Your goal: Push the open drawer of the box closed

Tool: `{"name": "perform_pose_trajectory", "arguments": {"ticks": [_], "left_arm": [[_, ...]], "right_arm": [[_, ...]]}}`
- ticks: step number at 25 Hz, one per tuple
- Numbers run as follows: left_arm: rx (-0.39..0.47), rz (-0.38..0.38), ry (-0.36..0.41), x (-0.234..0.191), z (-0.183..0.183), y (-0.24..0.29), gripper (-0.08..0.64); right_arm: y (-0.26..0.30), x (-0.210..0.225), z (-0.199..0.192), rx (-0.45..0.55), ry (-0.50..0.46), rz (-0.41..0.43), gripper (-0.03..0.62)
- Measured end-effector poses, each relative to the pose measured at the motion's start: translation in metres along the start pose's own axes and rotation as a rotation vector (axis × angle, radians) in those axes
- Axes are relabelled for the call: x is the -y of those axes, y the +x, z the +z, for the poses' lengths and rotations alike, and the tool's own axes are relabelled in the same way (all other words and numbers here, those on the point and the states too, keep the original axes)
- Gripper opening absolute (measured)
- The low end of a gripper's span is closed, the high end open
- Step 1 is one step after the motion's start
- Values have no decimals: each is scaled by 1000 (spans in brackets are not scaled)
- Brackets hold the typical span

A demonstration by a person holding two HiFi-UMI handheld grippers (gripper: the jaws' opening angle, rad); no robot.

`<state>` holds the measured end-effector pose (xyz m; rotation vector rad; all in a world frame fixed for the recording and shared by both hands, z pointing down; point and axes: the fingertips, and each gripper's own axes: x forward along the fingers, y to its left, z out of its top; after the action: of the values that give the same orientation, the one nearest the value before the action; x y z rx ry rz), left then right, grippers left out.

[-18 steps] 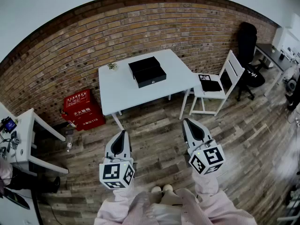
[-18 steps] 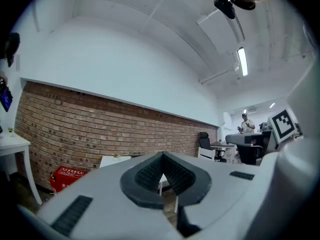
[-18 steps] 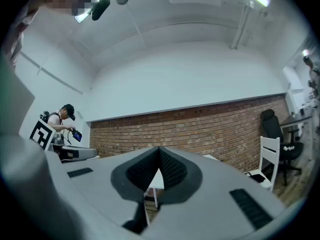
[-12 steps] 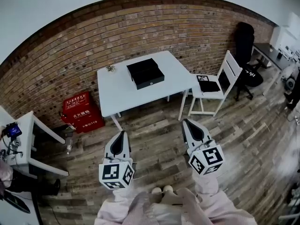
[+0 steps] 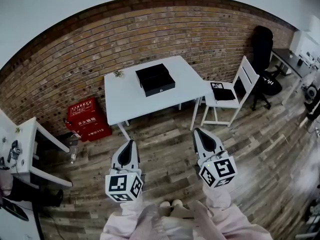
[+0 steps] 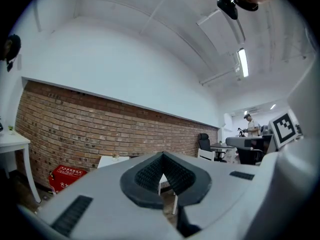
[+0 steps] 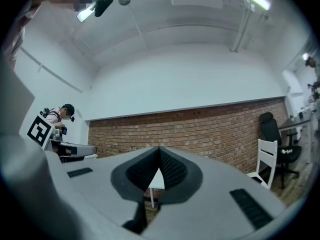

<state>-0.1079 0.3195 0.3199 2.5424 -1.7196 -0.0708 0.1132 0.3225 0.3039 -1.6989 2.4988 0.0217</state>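
Note:
A black box (image 5: 155,78) with its drawer (image 5: 160,88) pulled out toward me sits on a white table (image 5: 130,101) against the brick wall. Both grippers hang low over the wooden floor, well short of the table. My left gripper (image 5: 130,143) is shut and holds nothing; in the left gripper view its jaws (image 6: 162,156) meet at the tips. My right gripper (image 5: 198,131) is shut and empty too, its jaws (image 7: 159,150) closed in the right gripper view. The table shows only as a sliver behind each pair of jaws.
A white chair (image 5: 227,95) stands right of the table, with a black office chair (image 5: 264,49) and a desk (image 5: 287,58) beyond. A red box (image 5: 87,118) sits on the floor at the table's left. Another white table (image 5: 20,149) is at far left.
The head view has shifted slightly; the table sits a little lower and left in the picture. The right gripper has drifted slightly left. Both stay shut.

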Motion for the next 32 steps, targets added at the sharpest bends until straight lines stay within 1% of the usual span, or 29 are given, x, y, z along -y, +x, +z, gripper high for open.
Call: {"name": "perform_pose_trajectory", "arguments": {"ticks": [6,8,10,11,18,26,32], "left_arm": [[-3,16,-4,8,-6,6,-6],[-6,19,-5,11,-7,9,-6],[-6,23,-10,13,-7,13,-6],[-6,26,-12,14,-8,14,-6],[-24,19,-17,24,-17,24,-6],[-52,30,-25,15,-28,45,-6],[-62,37,-37,-8,-35,83,-6]], "right_arm": [[-1,17,-10,-17,3,-12,5],[1,24,-11,-20,5,-20,47],[3,29,-12,-23,8,-21,64],[3,30,-13,-24,12,-20,89],[7,41,-24,-44,27,-13,115],[30,48,-33,-49,54,6,117],[70,64,-43,-47,56,5,114]]}}
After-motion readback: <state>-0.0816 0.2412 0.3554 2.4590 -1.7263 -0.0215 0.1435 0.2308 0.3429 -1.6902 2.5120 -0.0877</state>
